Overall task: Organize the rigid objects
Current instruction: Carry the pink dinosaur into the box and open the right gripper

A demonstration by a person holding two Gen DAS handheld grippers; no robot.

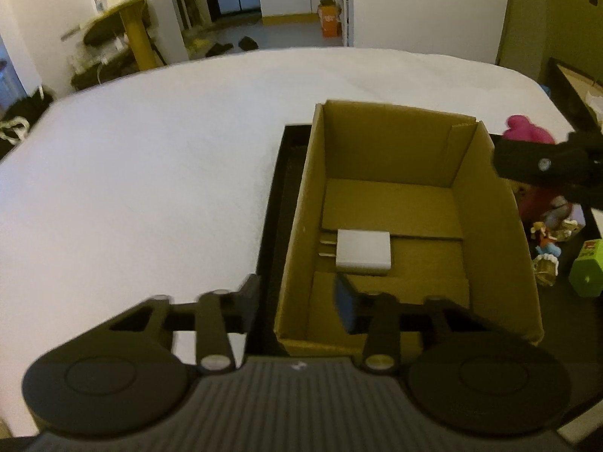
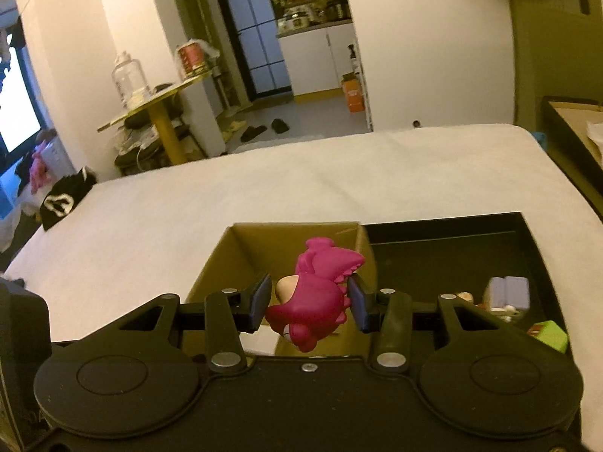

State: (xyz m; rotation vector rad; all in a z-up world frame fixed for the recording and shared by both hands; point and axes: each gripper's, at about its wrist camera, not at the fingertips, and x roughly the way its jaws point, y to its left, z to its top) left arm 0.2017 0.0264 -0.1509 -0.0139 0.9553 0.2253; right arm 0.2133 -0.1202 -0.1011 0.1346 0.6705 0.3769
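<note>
Magenta toy (image 2: 314,301) (dinosaur-like) clamped in right gripper (image 2: 309,303).

A room with white walls in dim, warm light

Past the far edge of my white bed (image 2: 264,173) I see a yellow side table (image 2: 158,113), a dark glass door (image 2: 256,30) and grey floor (image 2: 320,113).

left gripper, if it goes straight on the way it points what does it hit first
Probably the box floor near the white charger; the left gripper straddles the box's near-left wall, so depth is uncertain.
</note>
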